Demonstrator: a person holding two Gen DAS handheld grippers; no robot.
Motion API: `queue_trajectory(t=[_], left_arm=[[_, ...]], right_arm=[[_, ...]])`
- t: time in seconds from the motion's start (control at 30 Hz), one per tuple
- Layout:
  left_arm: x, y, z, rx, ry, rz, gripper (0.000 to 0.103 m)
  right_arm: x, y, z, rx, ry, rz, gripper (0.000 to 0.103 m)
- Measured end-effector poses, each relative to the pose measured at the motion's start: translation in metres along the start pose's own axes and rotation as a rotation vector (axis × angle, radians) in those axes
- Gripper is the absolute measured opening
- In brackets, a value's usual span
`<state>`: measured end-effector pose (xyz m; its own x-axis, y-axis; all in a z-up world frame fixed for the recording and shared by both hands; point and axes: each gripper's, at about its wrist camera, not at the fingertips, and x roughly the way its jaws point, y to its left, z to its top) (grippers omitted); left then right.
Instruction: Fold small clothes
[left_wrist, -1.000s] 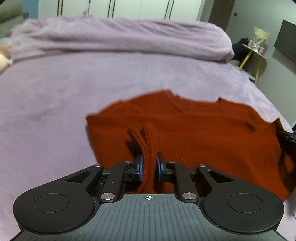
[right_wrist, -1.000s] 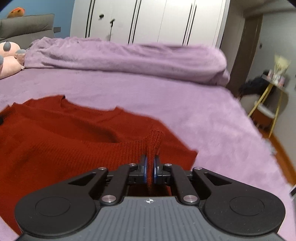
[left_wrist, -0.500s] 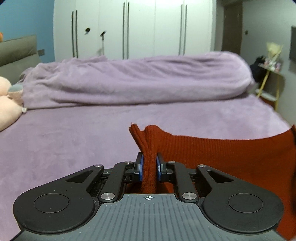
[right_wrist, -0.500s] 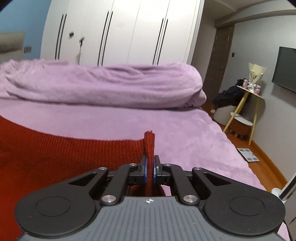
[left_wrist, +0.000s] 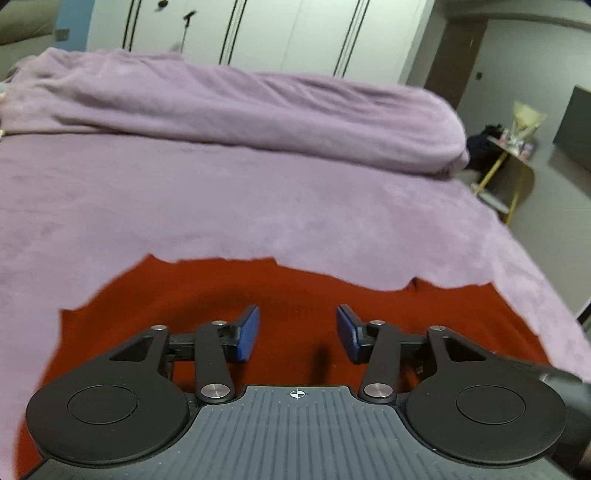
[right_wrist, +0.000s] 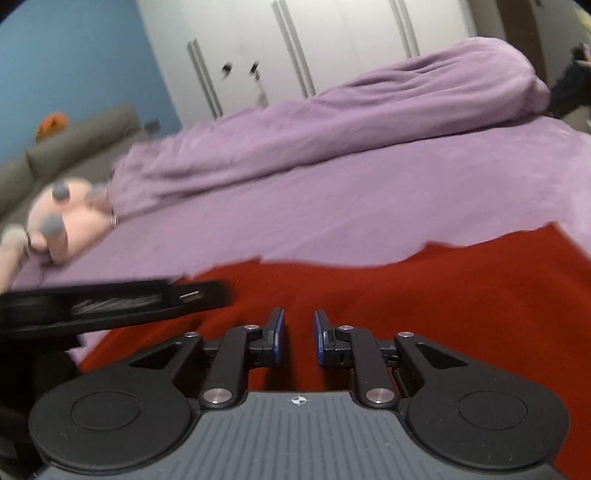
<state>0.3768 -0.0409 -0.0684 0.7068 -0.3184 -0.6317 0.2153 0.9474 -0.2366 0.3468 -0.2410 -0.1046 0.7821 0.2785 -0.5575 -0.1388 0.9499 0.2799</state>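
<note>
Our left gripper (left_wrist: 297, 332) and right gripper (right_wrist: 298, 338) have just opened, releasing the red sweater (left_wrist: 303, 284) onto the purple bedspread (left_wrist: 258, 206); white wardrobes (left_wrist: 258, 37) stand behind.

Left tongs (left_wrist: 297, 332) and right tongs (right_wrist: 298, 338) have just been opening, nothing gripped.
</note>
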Motion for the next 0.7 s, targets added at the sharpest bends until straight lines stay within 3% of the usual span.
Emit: queue_trajectory(t=[0.07,0.1,0.13,0.2,0.27,0.3,0.37,0.53,0.7], left_arm=[[0.017,0.004,-0.002,0.004,0.017,0.077,0.052],[0.024,0.009,-0.004,0.015,0.015,0.121,0.052],[0.028,0.014,-0.007,0.032,0.008,0.162,0.050],[0.030,0.025,-0.014,0.067,-0.022,0.220,0.047],[0.028,0.039,-0.014,0.034,-0.034,0.198,0.047],[0.027,0.044,-0.014,0.018,-0.036,0.190,0.046],[0.028,0.048,-0.012,0.021,-0.038,0.188,0.045],[0.028,0.046,-0.013,0.032,-0.035,0.190,0.045],[0.025,0.043,-0.012,0.051,-0.018,0.202,0.045]], right_arm=[[0.011,0.006,-0.002,-0.108,-0.015,-0.069,0.015],[0.014,0.004,-0.001,-0.142,-0.014,-0.104,0.025],[0.017,-0.006,0.000,-0.149,-0.009,-0.104,0.031],[0.014,-0.022,0.003,-0.162,-0.008,-0.098,0.031],[0.009,-0.037,0.003,-0.198,-0.013,-0.212,0.030],[0.004,-0.052,0.001,-0.173,-0.016,-0.215,0.030],[-0.008,-0.084,0.002,-0.099,-0.036,-0.259,0.017],[-0.035,-0.142,0.000,0.085,-0.084,-0.334,0.015],[-0.026,-0.135,-0.002,0.032,-0.082,-0.382,0.016]])
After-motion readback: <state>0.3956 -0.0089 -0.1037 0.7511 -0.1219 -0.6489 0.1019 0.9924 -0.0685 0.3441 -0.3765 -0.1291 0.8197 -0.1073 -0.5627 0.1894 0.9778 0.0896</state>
